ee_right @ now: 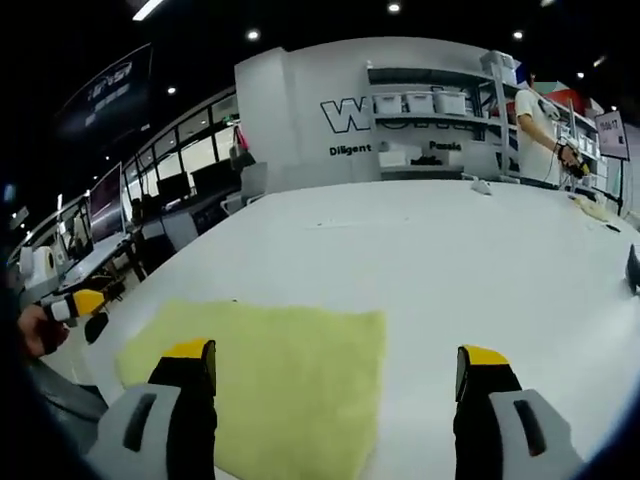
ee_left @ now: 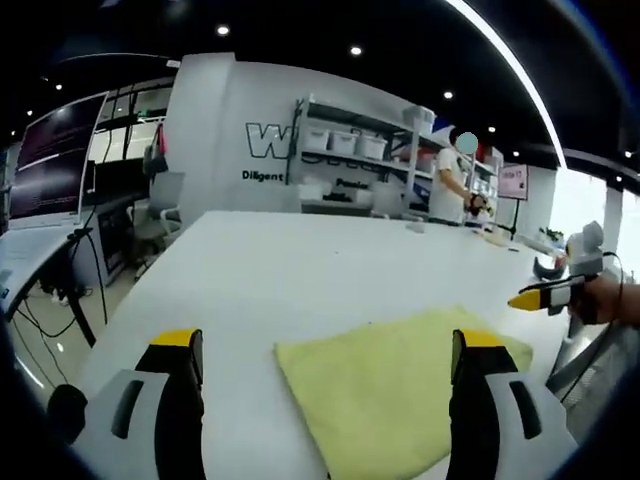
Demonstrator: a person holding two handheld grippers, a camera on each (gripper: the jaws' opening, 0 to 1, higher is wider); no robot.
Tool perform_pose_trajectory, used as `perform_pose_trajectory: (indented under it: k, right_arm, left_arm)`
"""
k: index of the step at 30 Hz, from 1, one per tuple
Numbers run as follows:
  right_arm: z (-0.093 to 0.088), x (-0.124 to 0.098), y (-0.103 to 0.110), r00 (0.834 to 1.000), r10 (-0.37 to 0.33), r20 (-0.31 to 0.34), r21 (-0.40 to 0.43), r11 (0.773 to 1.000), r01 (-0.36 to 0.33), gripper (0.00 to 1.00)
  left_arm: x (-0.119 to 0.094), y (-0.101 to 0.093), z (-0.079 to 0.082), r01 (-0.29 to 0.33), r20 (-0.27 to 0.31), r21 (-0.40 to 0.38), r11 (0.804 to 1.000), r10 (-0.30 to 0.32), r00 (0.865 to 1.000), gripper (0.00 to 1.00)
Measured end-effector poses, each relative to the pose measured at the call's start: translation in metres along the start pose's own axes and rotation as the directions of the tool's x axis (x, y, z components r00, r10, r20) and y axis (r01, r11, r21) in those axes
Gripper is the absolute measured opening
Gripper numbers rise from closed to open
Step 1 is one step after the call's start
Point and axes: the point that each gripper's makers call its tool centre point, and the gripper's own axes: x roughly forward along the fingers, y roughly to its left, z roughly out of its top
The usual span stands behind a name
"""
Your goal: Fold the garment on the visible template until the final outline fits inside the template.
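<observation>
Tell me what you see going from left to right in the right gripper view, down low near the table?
The other gripper's yellow tip → yellow cloth → bare white table → a dark thing at the right edge, too cut off to name.

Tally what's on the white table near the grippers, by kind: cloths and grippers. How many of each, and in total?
Yellow cloth: 1, lying flat on the table.
Grippers: 2, the left gripper and the right gripper, both with jaws apart and holding nothing.
Total: 3.
</observation>
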Motion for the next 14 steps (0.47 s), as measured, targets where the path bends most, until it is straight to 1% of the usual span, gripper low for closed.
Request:
perform_pose_trajectory:
  k: [5,14]
  right_arm:
    - [-0.0023,0.0001,-0.0026,1.0,-0.01,-0.01,0.005,1.0,0.01,0.99]
    - [-0.007,0.0051,0.0023,0.999,0.008,-0.039,-0.015,1.0,-0.008,0.99]
  left_arm:
    - [0.0021,-0.0024,-0.0022,0.012,-0.012,0.008,1.0,-0.012,1.0,0.99]
    - [0.0001,0.0041,-0.0013,-0.011,-0.009,0.001,1.0,0.011,1.0,0.99]
